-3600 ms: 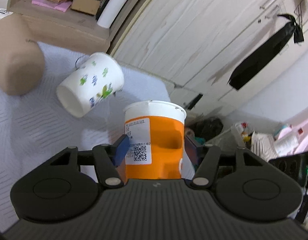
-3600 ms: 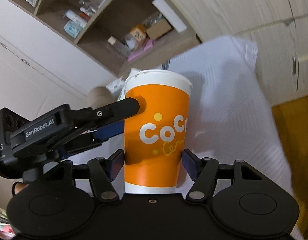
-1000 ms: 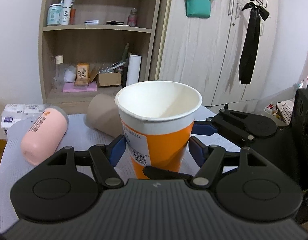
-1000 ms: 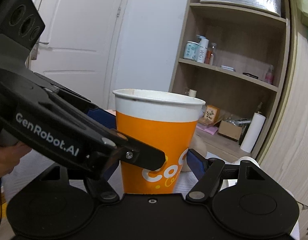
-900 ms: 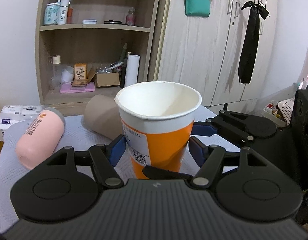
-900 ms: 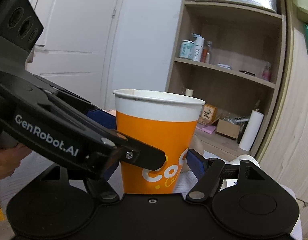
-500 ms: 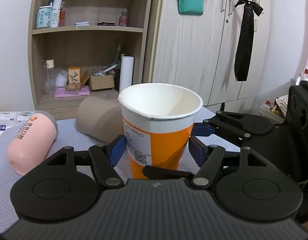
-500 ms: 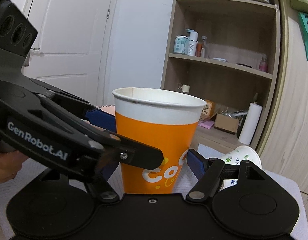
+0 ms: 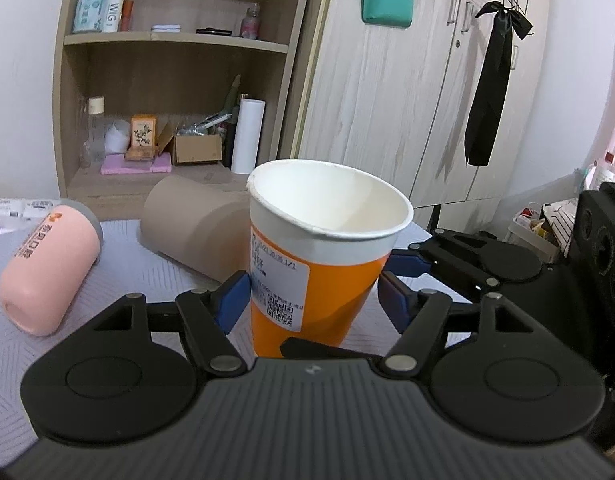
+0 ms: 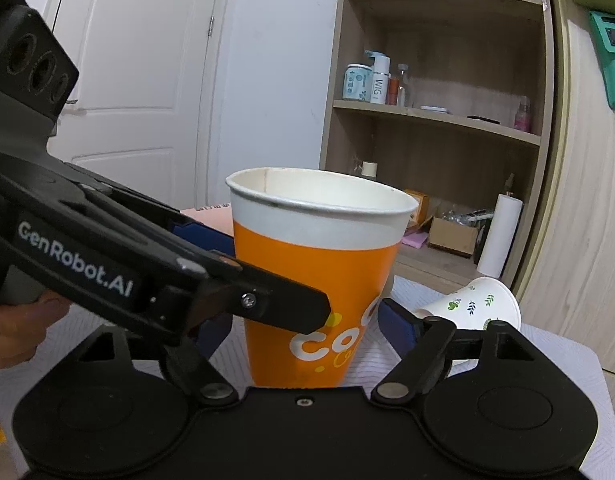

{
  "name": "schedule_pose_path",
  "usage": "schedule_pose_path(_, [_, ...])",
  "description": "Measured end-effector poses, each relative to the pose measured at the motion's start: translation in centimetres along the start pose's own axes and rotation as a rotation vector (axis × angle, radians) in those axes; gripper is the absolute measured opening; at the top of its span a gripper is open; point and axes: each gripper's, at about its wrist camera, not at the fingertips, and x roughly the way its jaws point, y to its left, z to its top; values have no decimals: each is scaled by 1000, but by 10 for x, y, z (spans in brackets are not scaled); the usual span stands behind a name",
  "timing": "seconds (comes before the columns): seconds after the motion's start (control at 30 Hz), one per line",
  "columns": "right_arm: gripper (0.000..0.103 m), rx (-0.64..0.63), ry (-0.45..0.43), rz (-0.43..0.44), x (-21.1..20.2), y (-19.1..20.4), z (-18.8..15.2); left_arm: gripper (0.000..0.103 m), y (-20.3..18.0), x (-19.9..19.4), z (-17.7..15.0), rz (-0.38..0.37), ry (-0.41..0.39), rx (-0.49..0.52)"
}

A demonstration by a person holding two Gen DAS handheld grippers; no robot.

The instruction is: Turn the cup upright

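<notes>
The orange paper cup (image 9: 319, 280) stands upright, mouth up, on the white cloth-covered table (image 9: 107, 280); it also shows in the right wrist view (image 10: 319, 280). My left gripper (image 9: 313, 300) is open, its blue pads (image 9: 233, 300) standing a little off the cup on both sides. My right gripper (image 10: 307, 324) is open around the same cup from the other side, with gaps at its pads (image 10: 395, 324). The left gripper's finger crosses in front of the cup in the right wrist view.
A pink tumbler (image 9: 47, 272) and a tan cup (image 9: 191, 232) lie on their sides at the left. A floral paper cup (image 10: 475, 304) lies on its side at the right. A shelf unit (image 9: 167, 80) and wardrobe (image 9: 407, 100) stand behind the table.
The cup has gone from tilted in both grippers to upright on the table. Both grippers' jaws have opened slightly, and the left view has drawn back a little.
</notes>
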Motion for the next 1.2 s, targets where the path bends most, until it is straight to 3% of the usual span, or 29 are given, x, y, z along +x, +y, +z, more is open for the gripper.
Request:
schedule_pose_path(0.17, [86,16,15,-11,-4,2,1,70,0,1,-3,23,36,-14])
schedule_pose_path(0.43, [86,71,23,-56,-19,2,-5,71,3,-19,-9,48,16,-74])
schedule_pose_path(0.6, [86,85,72,-107,-31,9,-6,71,0,-35,-16,107,30,-84])
schedule_pose_path(0.83, [86,149,46,-144,-61,19,0,72,-11,-64,-20,200,22,-98])
schedule_pose_path(1.2, [86,167,-5,-209,-117,36,16,75,-29,-113,-25,277,-10,-94])
